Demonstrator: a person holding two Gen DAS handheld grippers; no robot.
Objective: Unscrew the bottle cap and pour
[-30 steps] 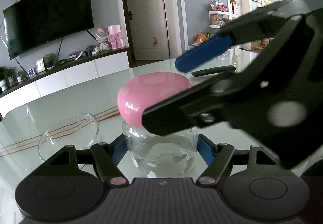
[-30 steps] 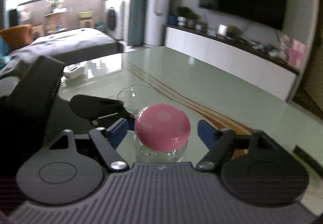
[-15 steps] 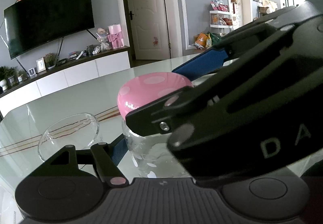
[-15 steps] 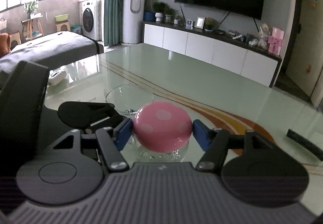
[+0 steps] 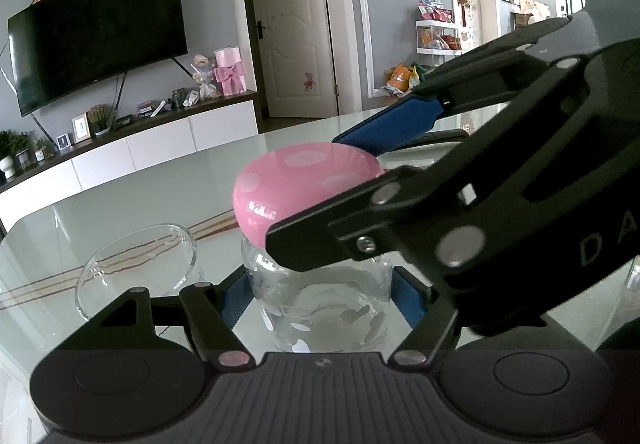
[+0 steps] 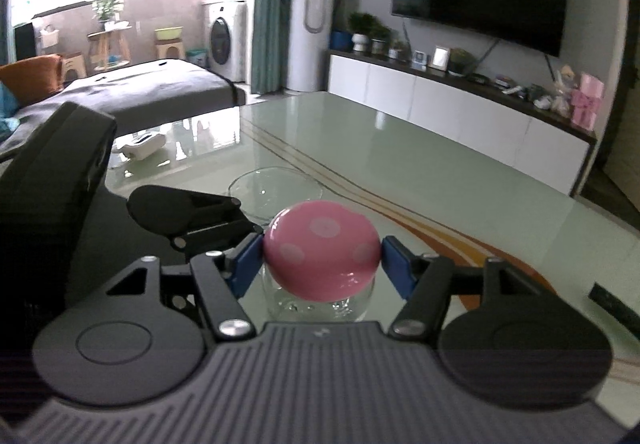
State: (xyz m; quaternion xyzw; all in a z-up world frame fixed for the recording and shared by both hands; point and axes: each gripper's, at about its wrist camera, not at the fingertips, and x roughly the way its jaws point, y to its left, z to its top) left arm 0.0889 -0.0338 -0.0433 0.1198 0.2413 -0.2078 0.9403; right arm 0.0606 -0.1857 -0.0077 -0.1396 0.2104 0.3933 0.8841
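From the left wrist, the left tongs (image 5: 320, 298) point slightly downward, their blue pads closed against the clear glass bottle (image 5: 320, 308) standing on the glossy green surface (image 5: 120, 200). A clear glass bowl (image 5: 136, 272) sits just left of the bottle.

From the right wrist, the right tongs (image 6: 322, 264) clamp the bottle's round pink cap (image 6: 322, 254), smooth, shiny and pale-spotted, from both sides.

The cap (image 6: 321, 255) is coloured pink and is dotted with paler pink spots. The bottle (image 5: 320, 304) is made of clear glass printed with white spots. The bowl (image 5: 136, 272) is clear. The pads (image 6: 247, 269) are coloured blue, the fingers black. The table (image 6: 420, 180) is tinted pale green and banded with brown stripes.
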